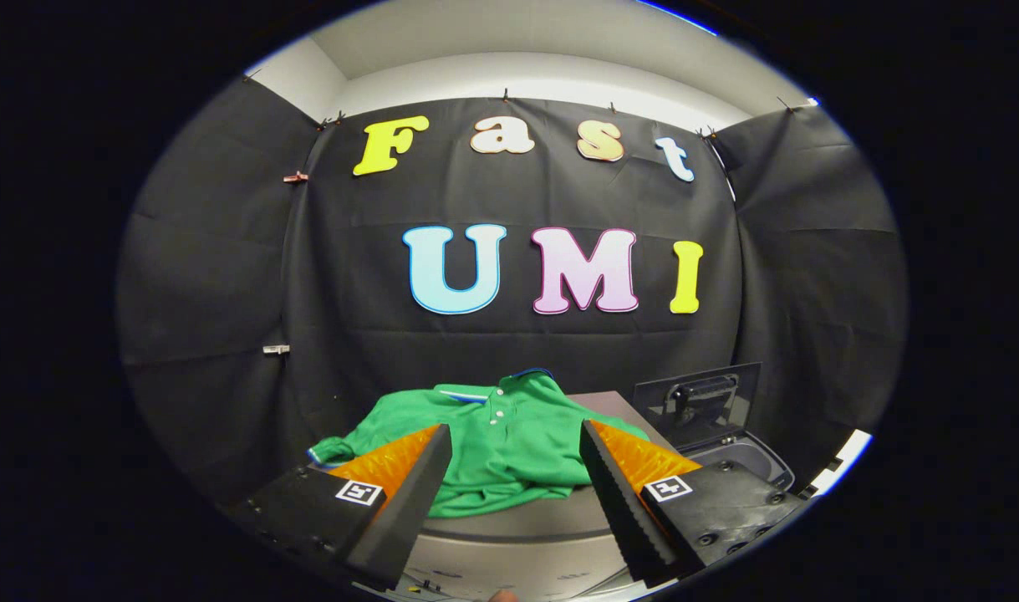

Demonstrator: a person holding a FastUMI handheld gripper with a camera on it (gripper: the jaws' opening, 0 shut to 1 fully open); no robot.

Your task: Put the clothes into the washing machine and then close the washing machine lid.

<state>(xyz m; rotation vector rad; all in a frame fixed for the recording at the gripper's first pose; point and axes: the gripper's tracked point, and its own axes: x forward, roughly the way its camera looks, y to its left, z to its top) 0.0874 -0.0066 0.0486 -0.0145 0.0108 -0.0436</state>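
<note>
Gripper view: the gripper (516,485) hangs above the near part of a grey table (517,522), its two fingers (409,493) spread wide with nothing between the pads. Neither finger touches anything; the jaws stand apart and empty.

Just ahead of the fingers, and partly seen through the gap between them, a green polo shirt (509,439) lies crumpled on the table. Its collar, with a blue and white trim, points toward the table's far edge, and a short placket with pale buttons runs down from it. One sleeve trails out toward the table's left edge, ending in a striped cuff beside the left finger. The shirt's near hem bunches in a fold about level with the fingertips.

Off the table's right edge, beyond the right finger, stands the washing machine (747,460). Its lid (700,401) is raised, tilted back and upright, dark and see-through with a handle bar across its upper part. Below the lid the grey rim of the tub opening shows, and I cannot tell what lies inside it. The shirt is well apart from that opening and sits wholly on the table.

Behind everything hangs the black cloth wall (225,276), clipped along its top to a pale wall.
</note>
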